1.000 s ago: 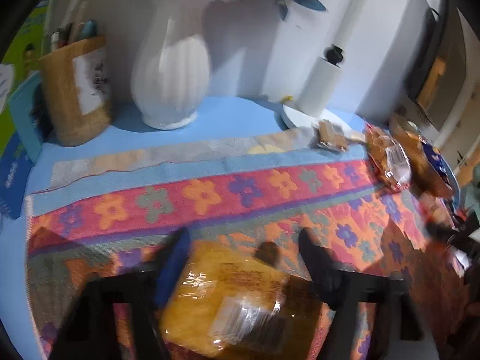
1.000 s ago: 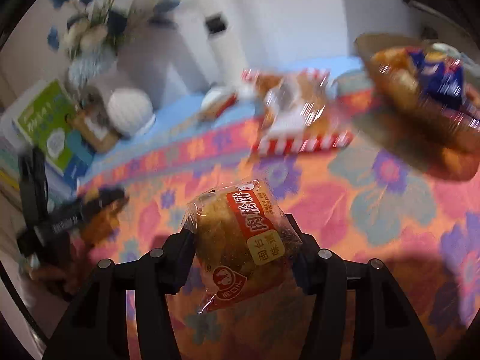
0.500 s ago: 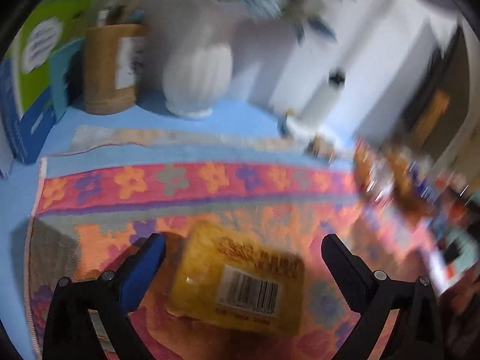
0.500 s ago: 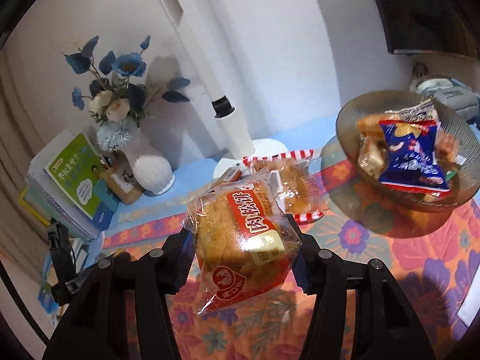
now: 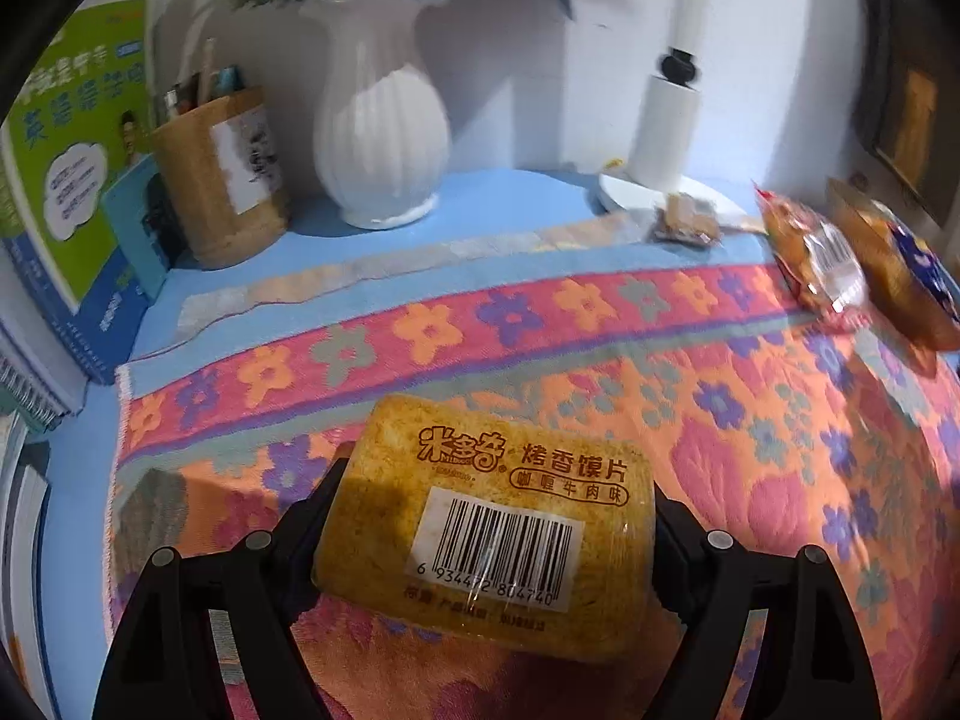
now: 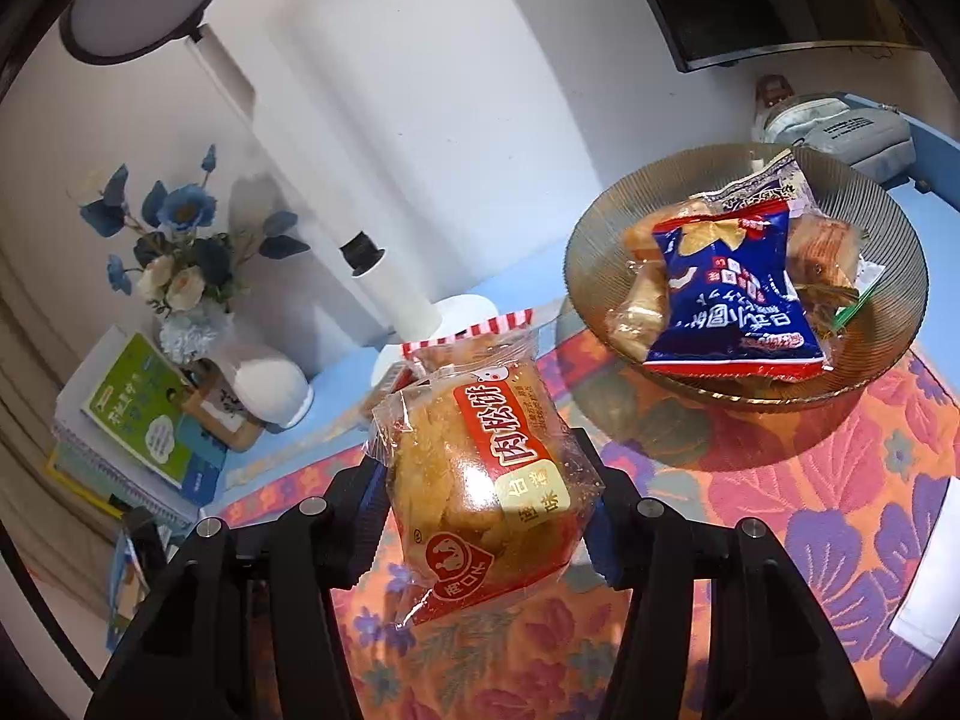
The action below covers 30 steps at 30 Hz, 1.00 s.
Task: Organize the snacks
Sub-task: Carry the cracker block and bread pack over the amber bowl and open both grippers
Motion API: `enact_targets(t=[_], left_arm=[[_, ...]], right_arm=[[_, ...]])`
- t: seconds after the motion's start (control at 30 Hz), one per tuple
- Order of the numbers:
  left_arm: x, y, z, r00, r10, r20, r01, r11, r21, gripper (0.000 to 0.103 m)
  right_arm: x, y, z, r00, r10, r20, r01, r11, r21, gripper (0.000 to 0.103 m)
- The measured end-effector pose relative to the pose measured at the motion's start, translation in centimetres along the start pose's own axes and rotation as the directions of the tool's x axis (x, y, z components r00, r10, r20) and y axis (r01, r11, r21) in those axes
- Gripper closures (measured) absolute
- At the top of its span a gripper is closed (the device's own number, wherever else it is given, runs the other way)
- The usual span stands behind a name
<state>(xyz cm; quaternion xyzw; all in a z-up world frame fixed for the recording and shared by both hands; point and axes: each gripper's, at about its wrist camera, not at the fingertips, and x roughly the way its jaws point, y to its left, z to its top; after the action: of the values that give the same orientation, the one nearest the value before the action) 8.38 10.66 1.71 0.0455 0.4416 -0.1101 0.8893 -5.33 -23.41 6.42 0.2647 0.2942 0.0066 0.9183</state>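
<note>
A yellow packet of toasted slices (image 5: 486, 516), barcode up, lies on the floral cloth (image 5: 780, 420). My left gripper (image 5: 498, 492) straddles it, its jaws closing, and the pads meet the packet's two short sides. My right gripper (image 6: 480, 480) is shut on a clear packet with a golden cake and a red label (image 6: 474, 474), held in the air above the cloth. Up and to the right of it stands a ribbed glass bowl (image 6: 870, 192) with a blue chip bag (image 6: 732, 294) and other snacks inside.
A red-striped packet (image 5: 816, 258) and a small brown packet (image 5: 687, 219) lie by the white lamp base (image 5: 660, 120). A white vase (image 5: 378, 120), a pen holder (image 5: 222, 180) and books (image 5: 72, 138) line the back left. A white sheet (image 6: 930, 570) lies at the right.
The left jaws spread wide and then came in around the yellow packet, which now shows its barcode. The right gripper rose with the cake packet, and the bowl is nearer.
</note>
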Motion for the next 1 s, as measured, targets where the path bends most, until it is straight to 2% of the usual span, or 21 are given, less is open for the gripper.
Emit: enact_targets(t=[0.13,0.43,0.63,0.73,0.8,0.83,0.9,0.93,1.0], left_arm=[[0.3,0.4,0.9,0.999,0.031,-0.019,-0.032,0.997,-0.074,0.020],[-1.4,-1.0,3.2,0.997,0.079,0.006,-0.077,0.983,-0.168,0.020],[-2.5,-2.0,4.8,0.999,0.043,0.020,-0.036,0.962,-0.269,0.020],[-2.9,-4.4,6.5,0.998,0.062,0.030,-0.054,0.972,-0.228,0.020],[-3.4,-6.7,8.4,0.997,0.047,0.054,-0.035,0.980,-0.194,0.020],[-3.5,-8.2,9.8,0.997,0.019,0.069,-0.006,0.982,-0.188,0.020],[-3.4,-10.7,12.2,0.996,-0.028,0.083,0.041,0.985,-0.170,0.020],[-3.3,-12.3,13.5,0.995,-0.049,0.086,0.062,0.986,-0.157,0.020],[-3.3,-16.4,15.9,0.989,-0.105,0.102,0.116,0.987,-0.108,0.020]], right_arm=[[0.0,0.1,0.5,0.998,-0.069,0.013,0.069,0.996,-0.050,0.049],[0.5,-0.7,1.5,0.994,-0.108,0.006,0.108,0.992,-0.066,0.049],[1.0,-0.7,1.2,0.989,-0.146,-0.020,0.144,0.986,-0.078,0.049],[0.9,-1.7,2.2,0.995,-0.103,-0.010,0.103,0.995,0.012,0.049],[0.8,-2.3,3.9,0.998,-0.070,0.003,0.069,0.995,0.068,0.049],[0.4,-2.5,5.0,0.997,-0.071,0.023,0.070,0.996,0.062,0.049],[-1.2,-2.9,7.2,0.987,-0.124,0.100,0.123,0.992,0.018,0.049],[-1.8,-3.4,8.4,0.981,-0.153,0.121,0.153,0.988,0.009,0.049],[-2.3,-5.0,10.7,0.977,-0.162,0.138,0.158,0.987,0.040,0.049]])
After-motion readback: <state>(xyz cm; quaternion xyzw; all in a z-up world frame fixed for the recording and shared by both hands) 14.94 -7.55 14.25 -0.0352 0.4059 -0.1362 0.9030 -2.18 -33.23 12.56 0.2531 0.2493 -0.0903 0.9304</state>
